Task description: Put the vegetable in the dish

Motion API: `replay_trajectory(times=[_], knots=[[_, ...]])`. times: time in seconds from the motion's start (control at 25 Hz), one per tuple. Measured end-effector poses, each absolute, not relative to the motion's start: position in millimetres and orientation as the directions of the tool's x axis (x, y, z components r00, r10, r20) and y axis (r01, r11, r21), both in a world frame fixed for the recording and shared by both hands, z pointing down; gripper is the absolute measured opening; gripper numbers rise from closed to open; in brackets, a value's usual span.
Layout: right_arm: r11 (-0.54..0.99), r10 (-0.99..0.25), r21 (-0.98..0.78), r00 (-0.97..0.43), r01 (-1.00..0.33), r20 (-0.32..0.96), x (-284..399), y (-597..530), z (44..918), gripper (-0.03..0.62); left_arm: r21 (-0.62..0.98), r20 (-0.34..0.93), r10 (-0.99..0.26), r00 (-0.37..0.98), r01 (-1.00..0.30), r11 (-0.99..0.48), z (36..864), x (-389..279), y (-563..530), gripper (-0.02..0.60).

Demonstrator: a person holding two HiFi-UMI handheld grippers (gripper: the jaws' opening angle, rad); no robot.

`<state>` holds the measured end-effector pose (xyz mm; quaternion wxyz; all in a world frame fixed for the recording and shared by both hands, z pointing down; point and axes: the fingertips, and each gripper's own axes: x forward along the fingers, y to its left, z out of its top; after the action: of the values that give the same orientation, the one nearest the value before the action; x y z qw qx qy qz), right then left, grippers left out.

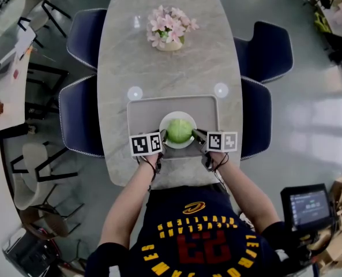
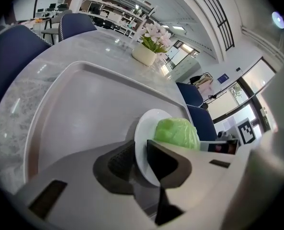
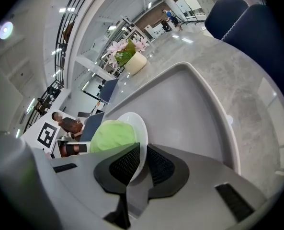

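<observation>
Dish: white round dish (image 1: 176, 116) held green round cabbage (image 1: 179, 130) at grey tray's (image 1: 142, 111) near edge.
Left gripper (image 2: 141, 158), right gripper (image 3: 142, 161): jaws clamped dish rim.

place: open-plan office/lab | cues: desks (image 2: 48, 8), shelving (image 2: 127, 18), monitor (image 1: 309, 206), marble table (image 1: 165, 74)
</observation>
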<state>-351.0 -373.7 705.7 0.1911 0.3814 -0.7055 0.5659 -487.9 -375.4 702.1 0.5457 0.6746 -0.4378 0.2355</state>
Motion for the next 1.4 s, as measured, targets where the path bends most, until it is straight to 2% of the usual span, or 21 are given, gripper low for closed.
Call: replay_trajectory(times=[0.28, 0.56, 0.88, 1.12, 1.2, 1.36, 1.4], knots=[[0.095, -0.301, -0.611, -0.608, -0.786, 0.735, -351.0, -374.4, 704.8, 0.034, 0.488, 0.827, -0.296, 0.478, -0.872, -0.045, 701.6, -488.3, -375.3, 0.067], [0.189, -0.289, -0.518, -0.551, -0.834, 0.783, -349.7, -379.0, 700.6, 0.041, 0.409, 0.864, -0.280, 0.419, -0.907, -0.097, 700.5, -488.2, -372.4, 0.072], [0.146, -0.337, -0.532, -0.548, -0.834, 0.766, -340.3, -385.6, 694.3, 0.041, 0.304, 0.887, -0.313, 0.339, -0.940, -0.154, 698.0, -498.9, -376.9, 0.081], [0.087, -0.384, -0.583, -0.567, -0.808, 0.729, -331.8, -383.0, 683.0, 0.041, 0.353, 0.851, -0.396, 0.344, -0.934, -0.054, 687.9, -519.0, -382.8, 0.081], [0.074, -0.394, -0.607, -0.582, -0.791, 0.711, -330.6, -380.8, 677.3, 0.041, 0.420, 0.813, -0.435, 0.387, -0.907, -0.023, 678.7, -520.7, -383.4, 0.080], [0.072, -0.427, -0.664, -0.625, -0.744, 0.654, -331.1, -374.7, 658.3, 0.041, 0.674, 0.616, -0.552, 0.562, -0.738, 0.001, 633.1, -505.4, -380.7, 0.075], [0.073, -0.442, -0.682, -0.637, -0.728, 0.632, -331.8, -373.3, 651.4, 0.041, 0.709, 0.572, -0.575, 0.585, -0.705, -0.012, 619.9, -502.6, -377.8, 0.058]])
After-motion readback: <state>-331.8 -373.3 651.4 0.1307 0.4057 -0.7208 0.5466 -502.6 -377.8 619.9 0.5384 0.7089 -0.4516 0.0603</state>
